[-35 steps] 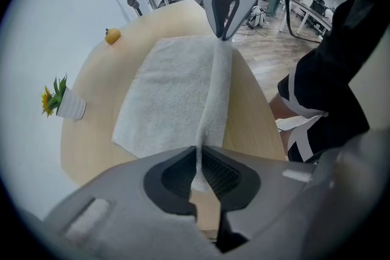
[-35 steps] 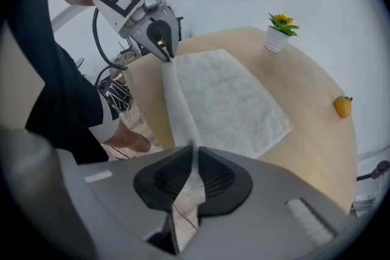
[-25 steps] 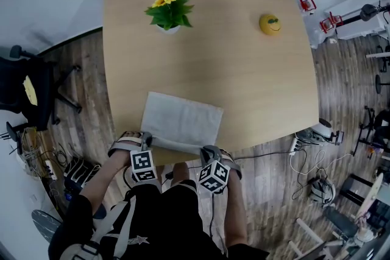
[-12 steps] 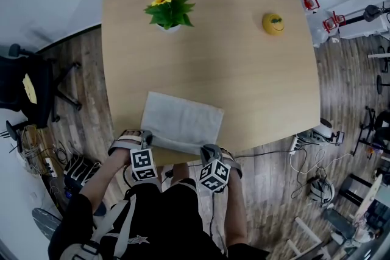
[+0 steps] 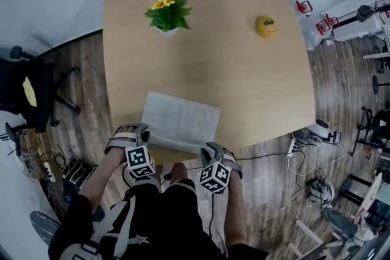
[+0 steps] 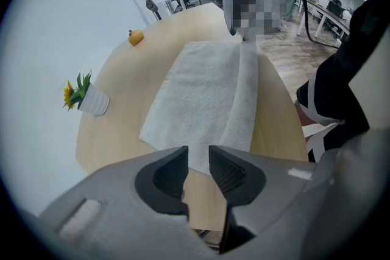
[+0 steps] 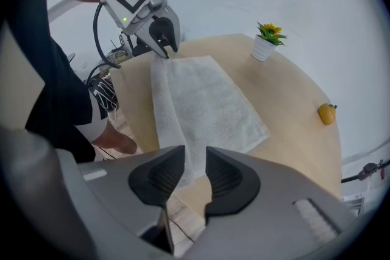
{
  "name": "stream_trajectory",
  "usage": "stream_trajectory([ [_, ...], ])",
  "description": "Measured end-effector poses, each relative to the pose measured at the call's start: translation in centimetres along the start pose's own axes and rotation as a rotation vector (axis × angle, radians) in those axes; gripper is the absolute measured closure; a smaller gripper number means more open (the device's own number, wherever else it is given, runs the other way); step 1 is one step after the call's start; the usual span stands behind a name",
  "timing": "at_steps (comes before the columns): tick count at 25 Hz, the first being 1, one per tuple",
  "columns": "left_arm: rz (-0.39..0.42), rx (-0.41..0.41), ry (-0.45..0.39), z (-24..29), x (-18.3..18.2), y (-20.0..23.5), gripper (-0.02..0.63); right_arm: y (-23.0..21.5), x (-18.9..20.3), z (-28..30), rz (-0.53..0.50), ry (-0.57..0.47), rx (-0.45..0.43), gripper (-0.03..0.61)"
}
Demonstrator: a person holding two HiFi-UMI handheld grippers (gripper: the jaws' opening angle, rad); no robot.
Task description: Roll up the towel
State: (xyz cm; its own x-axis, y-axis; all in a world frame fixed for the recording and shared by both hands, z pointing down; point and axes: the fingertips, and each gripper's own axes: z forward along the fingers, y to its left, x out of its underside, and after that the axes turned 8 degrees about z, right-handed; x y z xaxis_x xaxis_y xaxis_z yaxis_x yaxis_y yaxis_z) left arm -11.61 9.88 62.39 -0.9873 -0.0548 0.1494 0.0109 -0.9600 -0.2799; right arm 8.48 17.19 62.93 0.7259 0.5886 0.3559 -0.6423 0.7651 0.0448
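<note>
The white towel (image 5: 181, 120) is lying flat on the light wooden table (image 5: 244, 82), close to the edge nearest the person, with its long side running along that edge. The strip of towel nearest the person is doubled over into a narrow band that runs the whole length of the cloth; whether it is a tight roll or a loose fold cannot be told.

The left gripper (image 5: 139, 133) is hovering at the left end of that band, pointing steeply down. In the left gripper view its jaws have just been opening and are standing partly apart, the left gripper (image 6: 198, 158) showing the towel (image 6: 201, 88) and bare table wood through the gap, with the pads not pressing on anything. The right gripper (image 5: 210, 149) is sitting at the band's right end, tilted down likewise. In the right gripper view its jaws have also just been opening; the right gripper (image 7: 195, 158) is gaping partway, the corner of the towel (image 7: 201, 100) lying beyond the tips and nothing clamped between them.

A small potted plant (image 5: 169, 12) with yellow flowers is standing near the far left of the table, well apart from the towel, and a yellow toy with a smiling face (image 5: 266, 26) is resting near the far right. A black office chair (image 5: 30, 91) is standing on the wooden floor to the left.
</note>
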Motion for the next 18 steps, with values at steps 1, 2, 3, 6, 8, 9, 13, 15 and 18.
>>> stream_trajectory([
  [1, -0.002, -0.007, -0.003, -0.4, 0.0, 0.1, 0.494, 0.0, 0.0, -0.4, -0.002, -0.005, 0.009, 0.462],
  [2, -0.005, -0.012, -0.006, -0.7, 0.0, 0.2, 0.491, 0.1, -0.1, -0.7, -0.004, -0.009, 0.015, 0.462],
  [3, -0.006, -0.016, -0.009, -1.1, 0.0, 0.2, 0.486, 0.2, -0.1, -1.0, -0.007, -0.013, 0.02, 0.462],
  [6, -0.003, -0.019, -0.016, -2.0, -0.2, -0.4, 0.485, 0.8, -0.2, -1.9, -0.019, -0.023, 0.026, 0.462],
  [8, 0.008, -0.016, -0.017, -2.5, -0.4, -1.0, 0.483, 1.3, -0.2, -2.2, -0.026, -0.029, 0.029, 0.462],
  [9, 0.013, -0.014, -0.018, -2.7, -0.5, -1.3, 0.483, 1.5, -0.2, -2.3, -0.028, -0.031, 0.03, 0.462],
  [13, 0.024, -0.004, -0.02, -3.2, -0.8, -2.7, 0.483, 2.6, 0.1, -2.5, -0.03, -0.033, 0.024, 0.462],
  [15, 0.019, 0.015, -0.024, -3.0, -0.9, -3.6, 0.483, 3.1, 0.4, -2.4, -0.032, -0.031, 0.019, 0.462],
  [18, 0.015, 0.038, -0.024, -2.5, -0.9, -4.8, 0.483, 3.6, 0.9, -2.0, -0.033, -0.025, 0.011, 0.462],
])
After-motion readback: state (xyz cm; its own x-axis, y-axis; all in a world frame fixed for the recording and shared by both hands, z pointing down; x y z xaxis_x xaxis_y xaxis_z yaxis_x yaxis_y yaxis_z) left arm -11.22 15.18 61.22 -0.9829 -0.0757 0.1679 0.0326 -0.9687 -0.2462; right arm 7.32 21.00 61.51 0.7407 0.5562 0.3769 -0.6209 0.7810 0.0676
